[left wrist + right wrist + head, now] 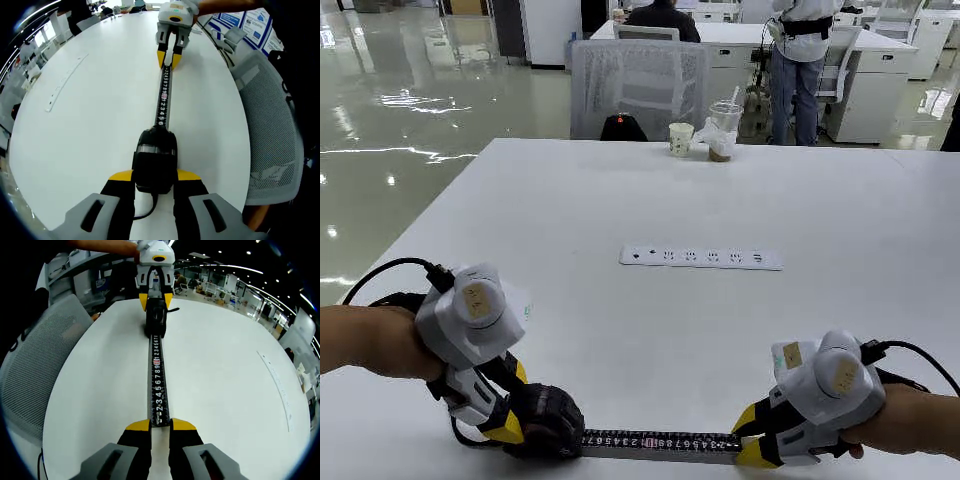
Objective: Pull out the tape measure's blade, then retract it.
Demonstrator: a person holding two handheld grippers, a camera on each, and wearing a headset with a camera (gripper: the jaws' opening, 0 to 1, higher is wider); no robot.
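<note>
A black tape measure case (550, 420) lies on the white table near its front edge, with my left gripper (515, 405) shut around it. In the left gripper view the case (156, 160) sits between the yellow-tipped jaws of my left gripper (155, 176). The blade (660, 442) is drawn out flat along the table to the right. My right gripper (748, 438) is shut on its end. In the right gripper view the blade (157, 380) runs from my right gripper (160, 424) to the case (156, 320).
A white power strip (700, 257) lies mid-table. A paper cup (680, 138) and a plastic cup (722, 128) stand at the far edge, behind them a mesh chair (638, 85). People are at desks beyond. Another mesh chair (270, 125) is close to the table's near side.
</note>
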